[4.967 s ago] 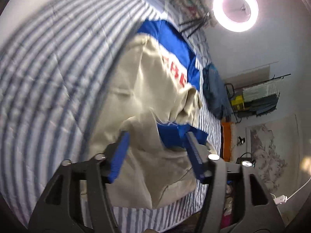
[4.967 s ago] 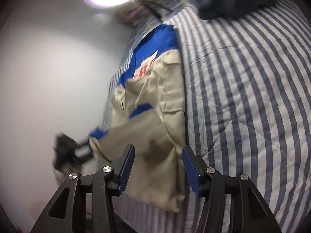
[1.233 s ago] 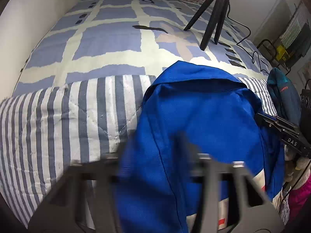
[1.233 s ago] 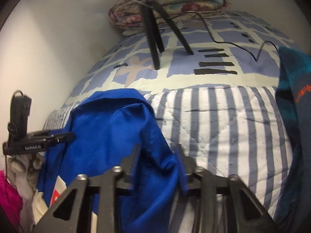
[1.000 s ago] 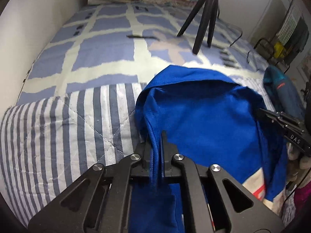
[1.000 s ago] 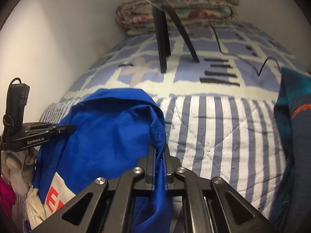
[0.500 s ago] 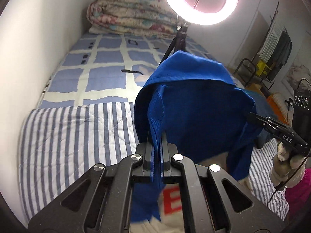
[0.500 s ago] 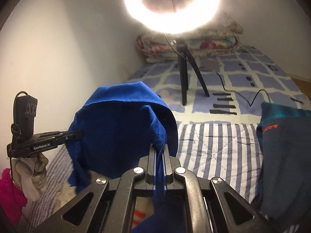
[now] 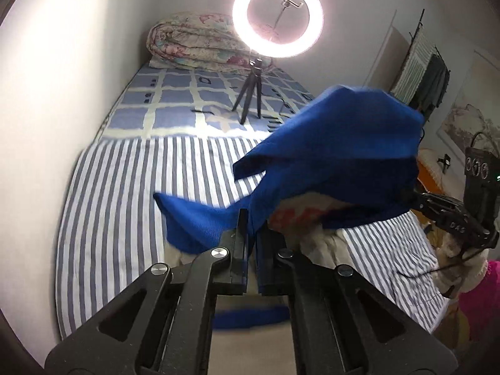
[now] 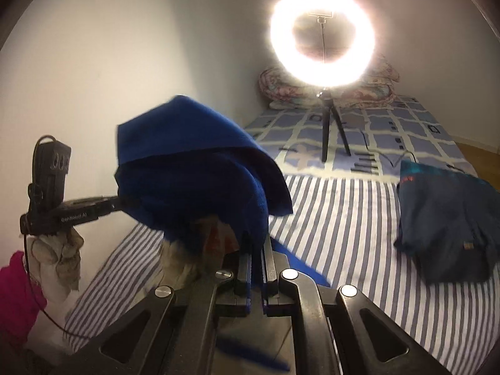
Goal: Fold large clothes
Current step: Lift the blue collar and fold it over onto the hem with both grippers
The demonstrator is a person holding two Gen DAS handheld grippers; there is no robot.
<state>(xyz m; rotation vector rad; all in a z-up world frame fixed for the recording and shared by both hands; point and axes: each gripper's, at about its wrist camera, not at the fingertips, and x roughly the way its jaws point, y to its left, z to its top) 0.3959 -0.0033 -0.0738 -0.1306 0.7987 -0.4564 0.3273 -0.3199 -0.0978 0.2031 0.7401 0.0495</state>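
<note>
We are holding the blue jacket (image 9: 343, 143) in both clenched tongs (image 9: 251, 234) (image 10: 257, 250) over the striped bed (image 9: 125, 187) (ring light (image 9: 277, 20) glaring behind).

Royal blue jacket (image 9: 337, 143) with cream lower cloth and red lettering on white, at centre right of the left view. Blue-and-white striped quilt (image 9: 131, 187) across the middle. Farther up, bedsheet (image 9: 175, 100) of periwinkle squares on a cream grid. Floral bedding roll (image 9: 193, 43), pink and teal on beige, at upper centre. White glowing ring light (image 9: 277, 21) on black tripod (image 9: 248, 98). Dark teal garment (image 10: 447, 218) with orange-red mark at right of the right view. Black claw (image 9: 251, 240) frames with blue pads (image 10: 249, 268). Magenta sleeve (image 10: 15, 293) at lower left.
</note>
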